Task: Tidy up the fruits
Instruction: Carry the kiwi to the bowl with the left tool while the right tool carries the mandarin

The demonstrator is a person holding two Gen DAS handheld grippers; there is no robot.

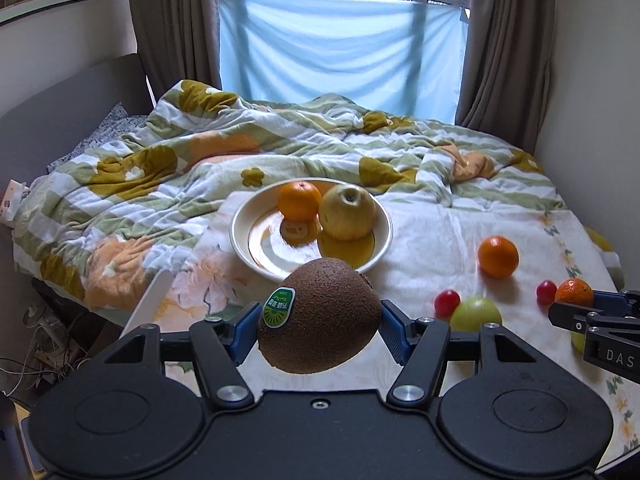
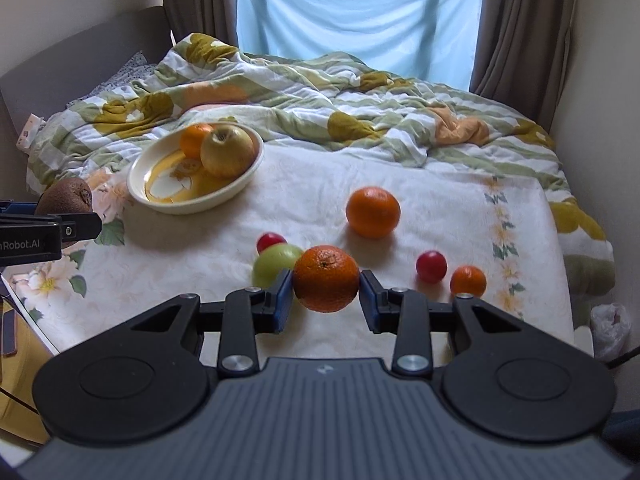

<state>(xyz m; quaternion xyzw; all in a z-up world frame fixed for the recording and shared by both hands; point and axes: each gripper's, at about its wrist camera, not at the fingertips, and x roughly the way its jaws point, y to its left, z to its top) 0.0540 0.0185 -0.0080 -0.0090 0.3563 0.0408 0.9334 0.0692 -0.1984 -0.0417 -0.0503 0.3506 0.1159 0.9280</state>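
Note:
My left gripper (image 1: 320,326) is shut on a brown kiwi (image 1: 320,316) with a green sticker, held above the bed just in front of the cream bowl (image 1: 240,236). The bowl holds an orange (image 1: 299,201) and a yellow apple (image 1: 347,212). My right gripper (image 2: 326,296) is shut on an orange (image 2: 326,278), held above the white sheet. The kiwi also shows in the right wrist view (image 2: 66,196), and the bowl (image 2: 160,196) lies beyond it.
Loose fruit lies on the sheet: a large orange (image 2: 373,212), a green apple (image 2: 274,264), two small red fruits (image 2: 431,266) (image 2: 271,241) and a small orange (image 2: 468,280). A rumpled floral quilt (image 2: 320,92) covers the far bed. Walls flank both sides.

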